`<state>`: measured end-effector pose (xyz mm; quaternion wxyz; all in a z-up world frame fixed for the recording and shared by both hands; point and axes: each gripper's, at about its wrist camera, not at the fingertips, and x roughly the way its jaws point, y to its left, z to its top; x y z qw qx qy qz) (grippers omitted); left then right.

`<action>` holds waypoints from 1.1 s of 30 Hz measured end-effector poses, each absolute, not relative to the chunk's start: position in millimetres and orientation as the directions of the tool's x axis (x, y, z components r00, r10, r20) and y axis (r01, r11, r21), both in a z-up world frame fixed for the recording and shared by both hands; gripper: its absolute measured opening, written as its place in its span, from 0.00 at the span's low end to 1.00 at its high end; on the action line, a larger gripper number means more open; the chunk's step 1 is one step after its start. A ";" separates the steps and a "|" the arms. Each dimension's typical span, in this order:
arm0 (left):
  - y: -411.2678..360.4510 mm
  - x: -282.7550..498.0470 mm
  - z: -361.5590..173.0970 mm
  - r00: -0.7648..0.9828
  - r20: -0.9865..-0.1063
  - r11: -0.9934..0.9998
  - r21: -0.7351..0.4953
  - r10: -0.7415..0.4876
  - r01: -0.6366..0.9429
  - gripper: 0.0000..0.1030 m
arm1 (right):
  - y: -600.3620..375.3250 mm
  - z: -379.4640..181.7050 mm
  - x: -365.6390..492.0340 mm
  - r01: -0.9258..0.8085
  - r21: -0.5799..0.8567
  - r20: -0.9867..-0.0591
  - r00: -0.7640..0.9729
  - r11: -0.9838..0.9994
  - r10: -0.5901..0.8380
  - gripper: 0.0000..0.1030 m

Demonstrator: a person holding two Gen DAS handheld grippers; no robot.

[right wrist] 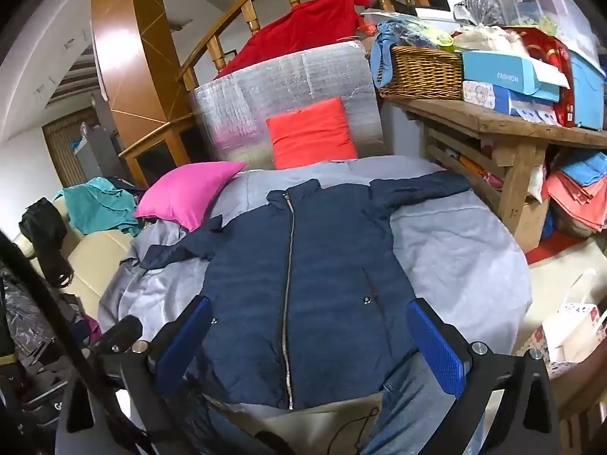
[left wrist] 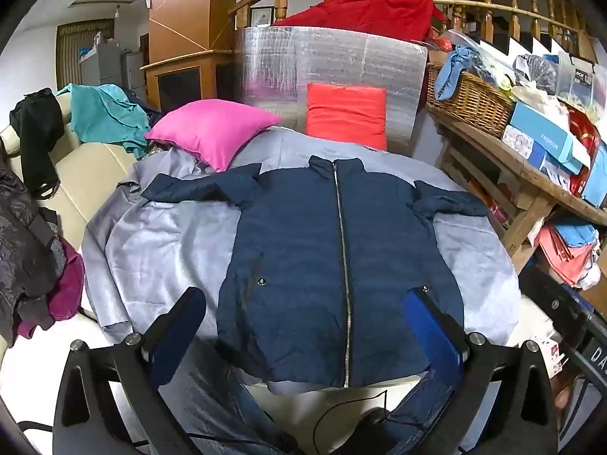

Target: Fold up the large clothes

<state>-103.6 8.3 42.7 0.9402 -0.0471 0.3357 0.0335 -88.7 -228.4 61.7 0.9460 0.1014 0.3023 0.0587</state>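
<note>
Both hand-held grippers wide open, nothing between the fingers: left hand-held gripper (left wrist: 303, 326) and right hand-held gripper (right wrist: 309, 335) hover above the hem of the navy jacket (left wrist: 303, 250). Jacket lies flat, zipped, sleeves spread, on the grey-sheeted surface (left wrist: 163, 242). Beyond it: pink cushion (left wrist: 212, 131), orange cushion (left wrist: 345, 113).

- We stand in a lived-in home, in a cluttered room beside a wooden staircase (left wrist: 455, 3) with turned balusters.
- We see a cream sofa (left wrist: 91, 174) draped with clothes and a pink cushion (left wrist: 212, 131).
- We see a wooden worktop (right wrist: 504, 119) carrying a wicker basket (right wrist: 421, 72) and boxes.
</note>
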 end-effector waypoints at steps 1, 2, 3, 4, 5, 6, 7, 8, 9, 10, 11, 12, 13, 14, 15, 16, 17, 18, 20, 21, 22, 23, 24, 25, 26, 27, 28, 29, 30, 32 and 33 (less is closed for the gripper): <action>8.6 -102.7 40.8 0.769 -0.639 0.993 -0.065 0.030 -0.093 1.00 | -226.4 62.1 -89.0 -0.046 0.224 -0.559 0.812 0.974 0.167 1.00; 8.9 -101.6 39.0 0.766 -0.643 0.994 -0.066 0.027 -0.091 1.00 | -223.4 62.4 -89.6 -0.046 0.217 -0.561 0.812 0.975 0.163 1.00; 9.2 -100.7 37.5 0.763 -0.646 0.994 -0.067 0.026 -0.090 1.00 | -219.8 62.7 -90.3 -0.048 0.210 -0.563 0.811 0.977 0.161 1.00; 9.7 -100.1 36.4 0.761 -0.649 0.993 -0.069 0.025 -0.092 1.00 | -222.4 62.7 -90.5 -0.049 0.202 -0.566 0.809 0.978 0.158 1.00; 10.2 -99.8 35.6 0.759 -0.651 0.993 -0.074 0.021 -0.090 1.00 | -222.0 62.0 -89.6 -0.049 0.195 -0.571 0.806 0.980 0.153 1.00; 10.5 -100.1 35.3 0.759 -0.650 0.993 -0.078 0.014 -0.085 1.00 | -220.9 60.3 -83.9 -0.046 0.193 -0.576 0.804 0.980 0.151 1.00; 10.7 -100.8 35.2 0.761 -0.649 0.994 -0.077 0.013 -0.082 1.00 | -221.5 59.8 -84.8 -0.048 0.195 -0.575 0.804 0.980 0.154 1.00; 11.1 -101.6 35.4 0.762 -0.647 0.994 -0.074 0.014 -0.081 1.00 | -225.7 59.8 -85.6 -0.046 0.202 -0.574 0.804 0.978 0.156 1.00; 9.1 -104.5 37.4 0.765 -0.644 0.994 -0.072 0.015 -0.080 1.00 | -225.0 60.7 -86.7 -0.043 0.199 -0.575 0.804 0.979 0.152 1.00; 7.1 -106.5 39.3 0.768 -0.641 0.995 -0.073 0.010 -0.074 1.00 | -223.0 61.2 -86.7 -0.040 0.198 -0.575 0.804 0.979 0.149 1.00; 7.8 -106.8 39.7 0.768 -0.640 0.994 -0.076 0.007 -0.073 1.00 | -220.9 62.7 -87.6 -0.042 0.199 -0.575 0.804 0.979 0.151 1.00; 8.6 -106.8 39.9 0.768 -0.641 0.994 -0.078 0.005 -0.073 1.00 | -221.4 65.3 -90.1 -0.046 0.203 -0.574 0.804 0.978 0.157 1.00; 9.4 -106.6 39.9 0.767 -0.641 0.994 -0.079 0.004 -0.072 1.00 | -219.8 65.8 -91.3 -0.044 0.205 -0.571 0.806 0.978 0.156 1.00; 10.1 -106.7 39.4 0.767 -0.641 0.994 -0.079 0.002 -0.069 1.00 | -222.2 65.4 -91.2 -0.045 0.215 -0.563 0.811 0.976 0.161 1.00; 10.6 -106.9 38.7 0.770 -0.638 0.995 -0.076 0.003 -0.067 1.00 | -222.3 65.4 -92.1 -0.048 0.220 -0.557 0.814 0.974 0.165 1.00; 11.2 -106.8 37.7 0.773 -0.635 0.995 -0.072 0.008 -0.069 1.00 | -222.0 64.9 -92.3 -0.048 0.219 -0.553 0.817 0.974 0.165 1.00; 12.1 -106.2 36.0 0.769 -0.639 0.995 -0.069 0.016 -0.078 1.00 | -220.9 63.8 -92.4 -0.045 0.216 -0.553 0.818 0.975 0.160 1.00; 9.2 -102.5 36.9 0.760 -0.650 0.994 -0.066 0.020 -0.083 1.00 | -219.9 62.8 -92.4 -0.045 0.216 -0.558 0.814 0.975 0.161 1.00; 10.8 -103.2 34.0 0.754 -0.656 0.994 -0.076 0.009 -0.078 1.00 | -219.3 61.5 -92.0 -0.059 0.227 -0.561 0.808 0.972 0.180 1.00; 11.3 -103.4 32.9 0.752 -0.659 0.994 -0.070 0.017 -0.084 1.00 | -219.6 61.9 -92.9 -0.061 0.229 -0.550 0.815 0.972 0.181 1.00; 11.1 -102.9 32.4 0.749 -0.662 0.994 -0.064 0.023 -0.087 1.00 | -218.9 61.4 -93.6 -0.056 0.219 -0.553 0.815 0.974 0.171 1.00; 11.9 -102.9 31.5 0.745 -0.666 0.994 -0.064 0.024 -0.089 1.00 | -218.2 60.7 -93.6 -0.056 0.218 -0.557 0.813 0.974 0.171 1.00; 12.4 -103.6 31.2 0.745 -0.667 0.994 -0.068 0.022 -0.090 1.00 | -217.7 60.7 -92.8 -0.062 0.230 -0.552 0.814 0.971 0.182 1.00; 12.5 -103.9 31.5 0.745 -0.667 0.993 -0.069 0.022 -0.091 1.00 | -216.7 60.3 -92.8 -0.067 0.233 -0.554 0.811 0.970 0.189 1.00; 12.5 -105.0 32.0 0.747 -0.665 0.994 -0.067 0.023 -0.091 1.00 | -216.3 60.8 -93.2 -0.068 0.231 -0.553 0.811 0.971 0.188 1.00; 12.2 -105.8 32.5 0.747 -0.664 0.994 -0.062 0.027 -0.092 1.00 | -216.2 61.1 -93.2 -0.067 0.225 -0.552 0.813 0.972 0.184 1.00; 11.8 -106.6 33.1 0.747 -0.664 0.994 -0.059 0.031 -0.093 1.00 | -215.8 61.6 -94.4 -0.069 0.228 -0.549 0.815 0.971 0.186 1.00; 11.9 -108.0 34.1 0.750 -0.661 0.994 -0.059 0.032 -0.094 1.00 | -215.7 61.7 -95.6 -0.072 0.224 -0.554 0.811 0.972 0.188 1.00; 12.0 -111.0 35.0 0.753 -0.657 0.994 -0.058 0.034 -0.095 1.00 | -215.4 61.4 -97.6 -0.075 0.228 -0.551 0.812 0.971 0.192 1.00; 11.4 -114.6 36.9 0.757 -0.652 0.994 -0.053 0.037 -0.094 1.00 | -214.0 61.3 -100.8 -0.072 0.212 -0.560 0.809 0.975 0.181 1.00; 11.5 -118.0 38.1 0.763 -0.646 0.994 -0.052 0.039 -0.094 1.00 | -213.3 61.1 -102.5 -0.078 0.205 -0.559 0.809 0.976 0.182 1.00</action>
